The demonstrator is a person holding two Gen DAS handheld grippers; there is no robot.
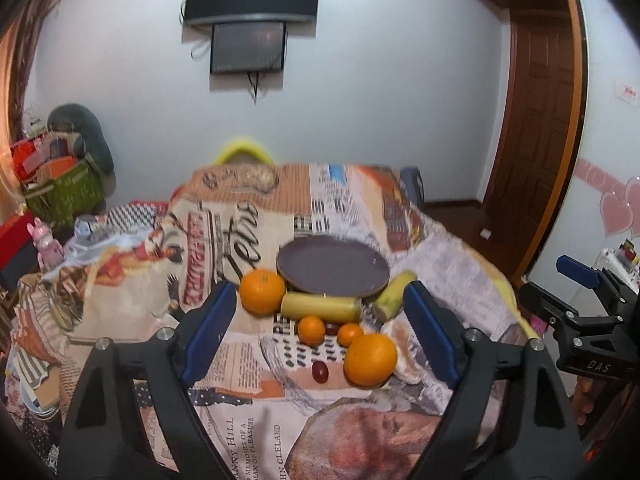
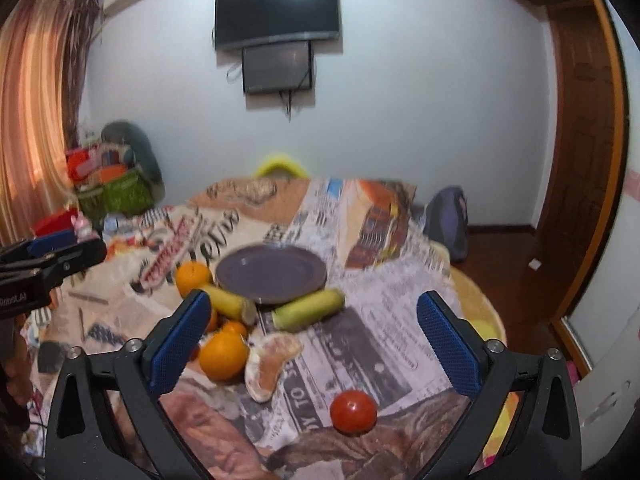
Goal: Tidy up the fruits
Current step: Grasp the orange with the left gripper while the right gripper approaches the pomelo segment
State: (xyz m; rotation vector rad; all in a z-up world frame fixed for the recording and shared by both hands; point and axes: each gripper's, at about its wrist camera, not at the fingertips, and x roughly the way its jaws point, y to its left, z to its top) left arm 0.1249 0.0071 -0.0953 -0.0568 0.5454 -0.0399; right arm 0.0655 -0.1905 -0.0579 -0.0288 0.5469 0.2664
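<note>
Left tongs (image 1: 320, 320) wide, holding nothing, right tongs (image 2: 316, 330) wide, holding nothing, fruits clustered centre frame beside dark plate (image 1: 333, 267), tomato (image 2: 353, 412) lower centre near bench (image 2: 404, 292) edge.

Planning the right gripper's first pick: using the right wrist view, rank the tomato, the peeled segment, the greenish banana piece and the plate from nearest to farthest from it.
1. Tomato: nearest, low between the open jaws of the right gripper.
2. Peeled segment: left of centre.
3. Greenish banana piece: beyond, centre.
4. Plate: farthest, empty.
</note>
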